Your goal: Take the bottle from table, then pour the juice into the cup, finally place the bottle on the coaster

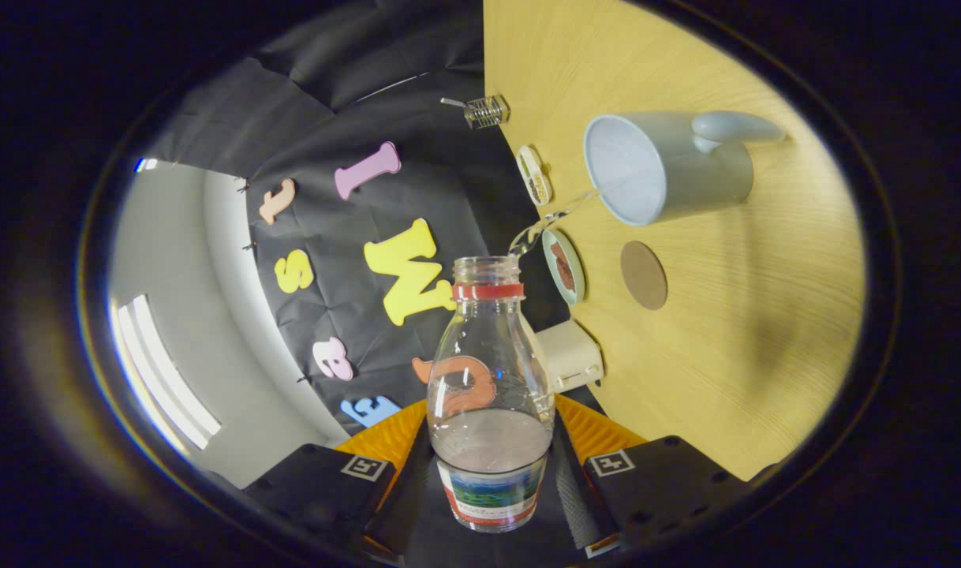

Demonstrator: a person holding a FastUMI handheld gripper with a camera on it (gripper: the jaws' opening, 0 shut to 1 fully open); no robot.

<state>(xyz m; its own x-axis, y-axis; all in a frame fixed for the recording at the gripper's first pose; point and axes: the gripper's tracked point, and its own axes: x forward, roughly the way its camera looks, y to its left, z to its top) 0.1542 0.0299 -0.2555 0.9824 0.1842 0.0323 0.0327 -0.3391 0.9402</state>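
bottle [488, 394]: clear, cap off, red ring at the neck, held between the fingers of the tool [488, 481] and tipped over toward the worktop [733, 379].
tool: both fingers pressed on the bottle's lower body, closed to its width; grip looks firm.
stream: thin clear jet of juice [551, 221] leaves the mouth toward 1 o'clock and meets the rim of the cup.
cup [662, 170]: pale blue mug with a handle, beyond the bottle mouth at 2 o'clock, standing on the worktop.
coaster [643, 274]: brown disc just beside the cup, bare, waiting for the bottle.
other: small dish [563, 267] near the worktop edge, close under the stream.
step: pouring, judged midway; some liquid is left in the bottle.
advice: hold the tilt steady and move the mouth nearer the cup's centre, since the jet rides close to the rim and may spill onto the dish.
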